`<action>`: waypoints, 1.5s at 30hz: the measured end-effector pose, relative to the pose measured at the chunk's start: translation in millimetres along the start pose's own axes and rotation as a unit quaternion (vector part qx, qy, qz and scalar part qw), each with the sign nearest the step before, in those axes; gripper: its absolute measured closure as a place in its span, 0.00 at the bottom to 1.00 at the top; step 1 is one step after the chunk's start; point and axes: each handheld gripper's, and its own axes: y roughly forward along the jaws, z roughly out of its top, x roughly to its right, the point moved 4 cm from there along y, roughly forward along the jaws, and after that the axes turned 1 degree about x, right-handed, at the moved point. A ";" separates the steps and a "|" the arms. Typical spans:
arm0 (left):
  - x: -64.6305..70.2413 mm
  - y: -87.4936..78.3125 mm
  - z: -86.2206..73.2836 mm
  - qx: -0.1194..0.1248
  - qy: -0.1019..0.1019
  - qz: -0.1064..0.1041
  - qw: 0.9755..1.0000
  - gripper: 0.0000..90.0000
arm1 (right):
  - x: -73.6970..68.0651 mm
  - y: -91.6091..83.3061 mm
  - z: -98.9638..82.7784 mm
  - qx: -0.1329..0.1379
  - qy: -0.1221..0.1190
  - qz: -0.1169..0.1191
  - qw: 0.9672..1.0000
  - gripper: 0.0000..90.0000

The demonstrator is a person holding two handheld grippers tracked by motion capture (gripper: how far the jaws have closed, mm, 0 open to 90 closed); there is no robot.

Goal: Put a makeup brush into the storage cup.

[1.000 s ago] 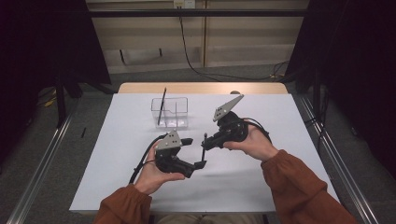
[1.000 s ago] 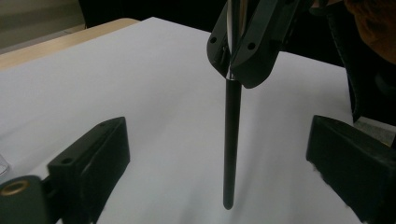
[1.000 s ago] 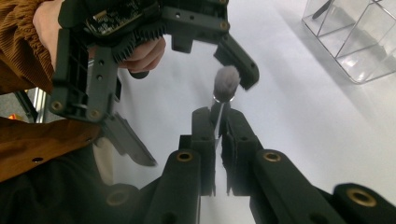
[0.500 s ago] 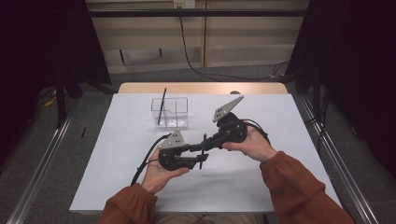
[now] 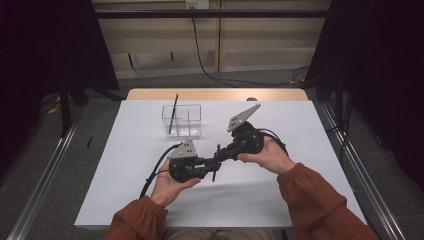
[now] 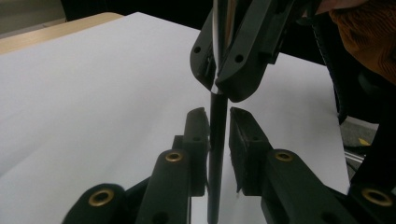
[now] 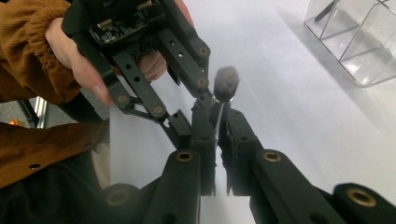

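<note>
Light, slim, stiff-handled makeup brush (image 7: pixel 226 83), soft-tipped; clamped in right tongs (image 7: pixel 215 122); left tongs (image 6: pixel 217 123) apart around handle. Best gripped mid-handle, near clear organizer (image 5: pixel 182 120).

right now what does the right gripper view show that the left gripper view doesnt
Right gripper view alone: the brush's fluffy head, the clear divided organiser, and the person's left hand around the left gripper.
Left gripper view alone: the brush's dark handle running down between the left gripper's own jaws, with the right gripper clamped above.
Both: the brush between both sets of jaws, the white table, an orange sleeve.
</note>
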 end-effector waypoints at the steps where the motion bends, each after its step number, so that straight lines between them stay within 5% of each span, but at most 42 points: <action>1: -0.1 -0.1 -0.1 -0.002 -0.002 -0.002 1.000 0.89 | -0.1 0.3 -0.4 0.000 0.000 0.000 1.000 0.93; 32: -3.8 -4.1 0.2 0.000 -0.004 0.003 1.000 0.93 | 0.8 0.9 -9.1 0.057 0.009 -0.006 0.998 0.86; 38: -4.1 -5.4 0.1 0.002 -0.007 0.005 1.000 0.93 | 1.9 -2.9 -12.3 0.070 0.015 -0.019 0.997 0.78; 45: -4.5 -7.1 0.2 0.001 -0.009 0.007 1.000 0.93 | 3.2 -8.0 -16.8 0.089 0.014 -0.052 0.995 0.57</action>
